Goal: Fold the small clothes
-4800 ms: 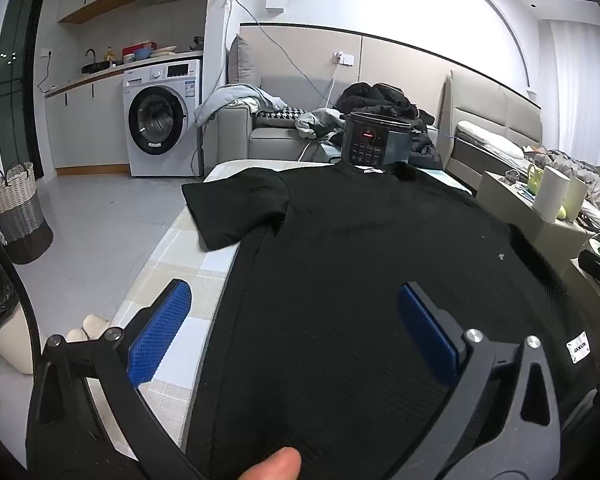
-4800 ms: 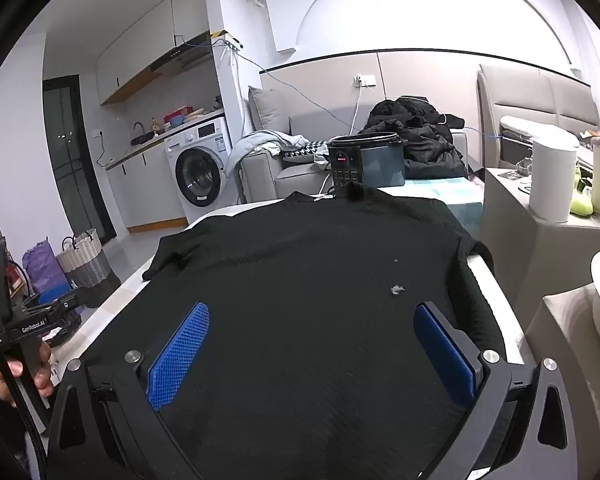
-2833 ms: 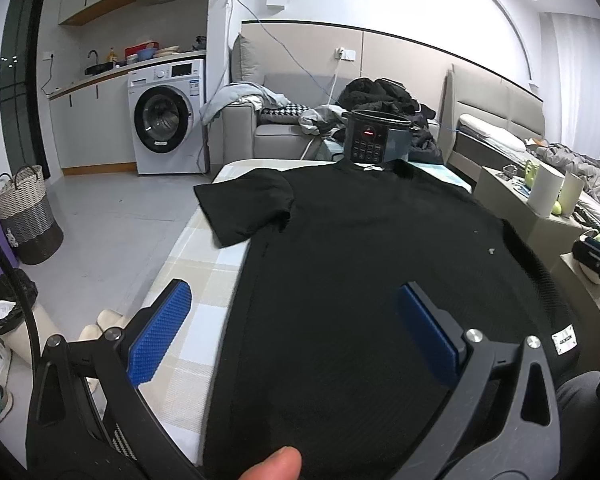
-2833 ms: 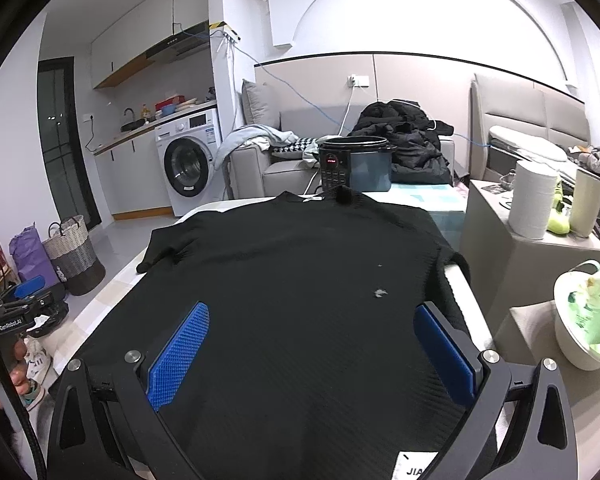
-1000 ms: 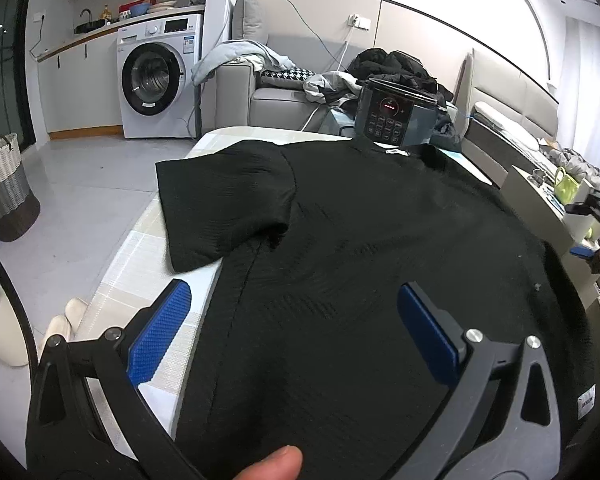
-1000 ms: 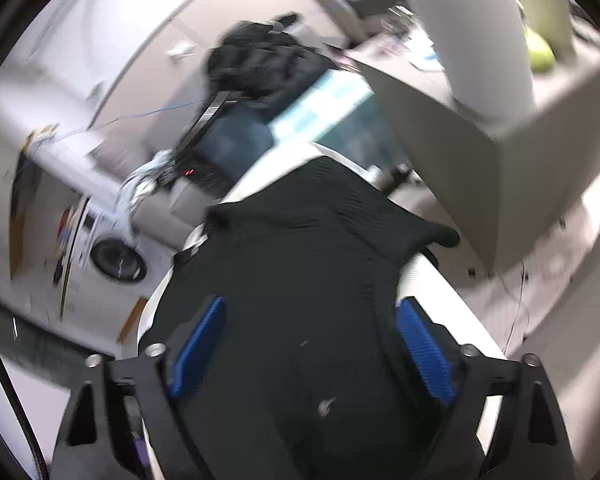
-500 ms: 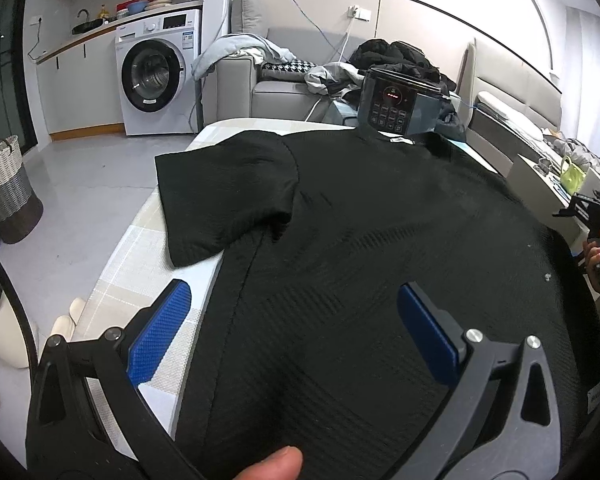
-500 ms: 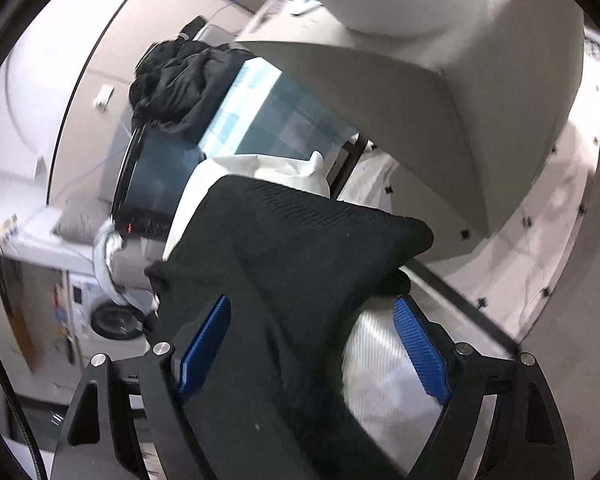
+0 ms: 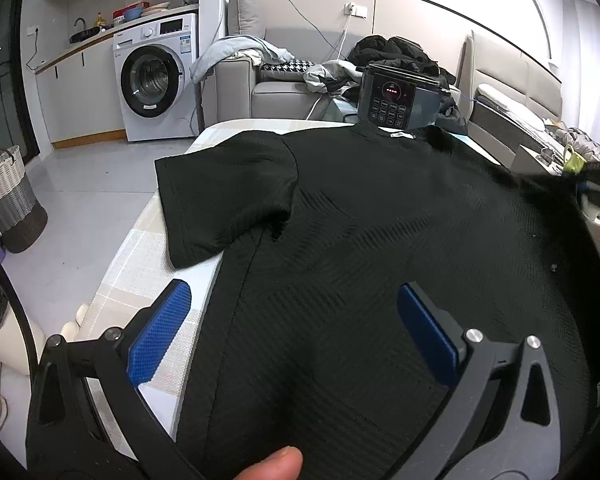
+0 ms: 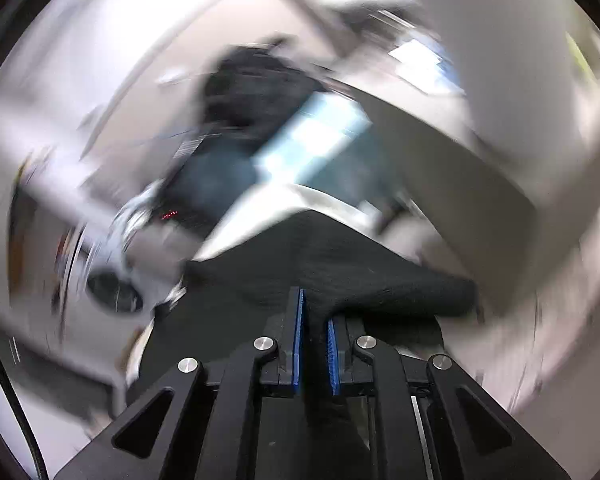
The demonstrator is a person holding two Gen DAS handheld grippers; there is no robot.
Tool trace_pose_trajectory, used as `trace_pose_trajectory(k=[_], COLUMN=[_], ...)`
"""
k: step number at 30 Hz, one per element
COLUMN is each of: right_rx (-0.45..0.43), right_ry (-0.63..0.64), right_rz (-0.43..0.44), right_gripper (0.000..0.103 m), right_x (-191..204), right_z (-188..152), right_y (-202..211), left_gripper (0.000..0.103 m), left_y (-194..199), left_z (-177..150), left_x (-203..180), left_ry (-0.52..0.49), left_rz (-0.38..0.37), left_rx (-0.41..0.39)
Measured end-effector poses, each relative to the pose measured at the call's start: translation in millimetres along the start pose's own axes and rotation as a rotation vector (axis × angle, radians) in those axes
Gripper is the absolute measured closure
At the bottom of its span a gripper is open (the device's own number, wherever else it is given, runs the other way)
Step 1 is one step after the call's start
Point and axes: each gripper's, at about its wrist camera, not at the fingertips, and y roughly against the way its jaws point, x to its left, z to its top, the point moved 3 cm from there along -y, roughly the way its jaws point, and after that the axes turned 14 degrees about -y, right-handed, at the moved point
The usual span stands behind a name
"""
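Black T-shirt (image 9: 380,240) lies flat across tabletop (image 9: 148,256), frame centre. Right gripper (image 10: 315,320) pinches its sleeve; left gripper (image 9: 292,328) spread above the hem. Soft, light, limp knit: grip edges.

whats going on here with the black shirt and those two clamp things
A person is folding a black t-shirt spread flat on a padded table, with a handheld gripper in each hand. The right gripper is pinched shut on the shirt's right sleeve. The left gripper hangs open above the lower part of the shirt, holding nothing.
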Motion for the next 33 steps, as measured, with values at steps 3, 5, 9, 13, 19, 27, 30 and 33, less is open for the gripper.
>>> trace_pose_trajectory(k=[3,5,9,13,19,27,30,33], right_rx=[0.092,0.205,0.286,0.291,0.238,0.261,0.23,0.204], right_ry=[0.412,0.59,0.705,0.48,-0.145,-0.749,-0.885,-0.92], right_rz=[-0.002,-0.07,-0.261,-0.278,-0.118,0.079,0.114,0.109], right_gripper=[0.089,0.082,0.068,0.045,0.045,0.045,0.044,0.043], right_x=[64.1,82.0,70.0,34.4,-35.0,-100.4,-114.1,-114.2], right_z=[-44.9,-80.8,-112.9,-98.6,-47.2,-42.7,-43.5,-37.2], right_y=[1.4,-9.7,-22.6,-11.5,8.4,-11.9,-13.9,-14.0], left_gripper=[0.001,0.001,0.001,0.001,0.001,0.001,0.001,0.001], left_y=[-0.6,-1.2,-0.1,4.6,10.5,12.4,10.9,10.0], left_z=[-0.6,-2.4,-4.5,-6.2,-9.7,-9.7,-10.0,-8.5], left_x=[-0.3,-0.4,2.1,4.8,12.4,14.5,11.4,8.5], left_ry=[-0.003,-0.003,0.007,0.011,0.032,0.048,0.037,0.027], left_rz=[0.007,0.013,0.012,0.008,0.005,0.002,0.006,0.009], left_rx=[0.004,0.009,0.01,0.001,-0.008,-0.012,-0.005,-0.002])
